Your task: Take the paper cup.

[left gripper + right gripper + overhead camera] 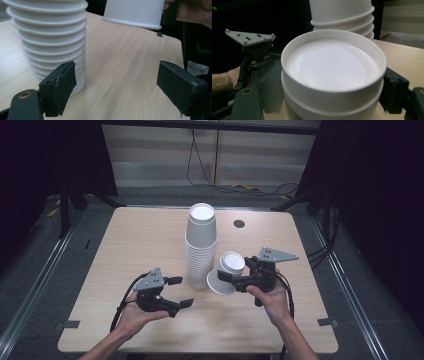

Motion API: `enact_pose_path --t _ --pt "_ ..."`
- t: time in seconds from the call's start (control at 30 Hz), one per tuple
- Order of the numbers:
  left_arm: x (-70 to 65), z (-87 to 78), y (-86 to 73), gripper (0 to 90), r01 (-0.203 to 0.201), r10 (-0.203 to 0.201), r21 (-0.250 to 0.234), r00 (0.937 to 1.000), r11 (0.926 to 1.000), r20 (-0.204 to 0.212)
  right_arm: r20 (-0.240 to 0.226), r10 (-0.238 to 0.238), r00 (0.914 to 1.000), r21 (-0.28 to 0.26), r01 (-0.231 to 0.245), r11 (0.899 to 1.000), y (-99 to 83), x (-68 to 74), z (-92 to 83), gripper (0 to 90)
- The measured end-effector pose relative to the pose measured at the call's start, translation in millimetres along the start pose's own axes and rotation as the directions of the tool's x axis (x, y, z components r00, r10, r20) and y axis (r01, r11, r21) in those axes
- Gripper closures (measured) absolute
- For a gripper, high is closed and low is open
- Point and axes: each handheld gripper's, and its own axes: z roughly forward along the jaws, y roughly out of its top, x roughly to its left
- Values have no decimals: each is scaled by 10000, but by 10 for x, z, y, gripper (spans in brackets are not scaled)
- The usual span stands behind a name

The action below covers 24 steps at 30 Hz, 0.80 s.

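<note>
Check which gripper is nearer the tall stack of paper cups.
Close call, likely left. The left gripper sits open just beside the base of the cup stack, not touching. The right gripper, on the stack's other side, is shut on a separate upside-down cup.

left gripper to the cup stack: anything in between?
Nothing visible. The left gripper is open beside the foot of the cup stack, with bare table between its jaws and the stack. The loose cups are held by the right gripper, off to the stack's other side.
</note>
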Motion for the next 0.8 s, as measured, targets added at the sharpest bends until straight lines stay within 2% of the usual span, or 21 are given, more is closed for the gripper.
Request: enact_pose_path --t 0.13,0.2,0.3,0.47,0.57,0.8 --pt "-38 62 92 158 -47 53 -340 9998 9994 167 -132 134 9998 192 -131 9997 -58 -10 49 218" --pt "-58 95 135 158 -90 103 -490 9996 9988 267 -305 274 9992 89 -272 9996 -75 -15 58 218" --pt "-87 161 159 155 8 12 -470 9991 9989 423 -427 234 9988 3 -234 9997 -98 -18 72 218" --pt "-131 197 128 156 -75 102 -543 9987 9985 507 -686 272 9973 23 -271 9996 -133 9 105 218" --pt "-127 194 84 157 36 -4 -567 9984 9984 558 -1039 431 9937 -45 -438 9990 -156 34 143 218" --pt "-146 188 78 155 -55 90 -645 9985 9979 535 -1366 477 9895 107 -467 9989 -202 88 222 219"
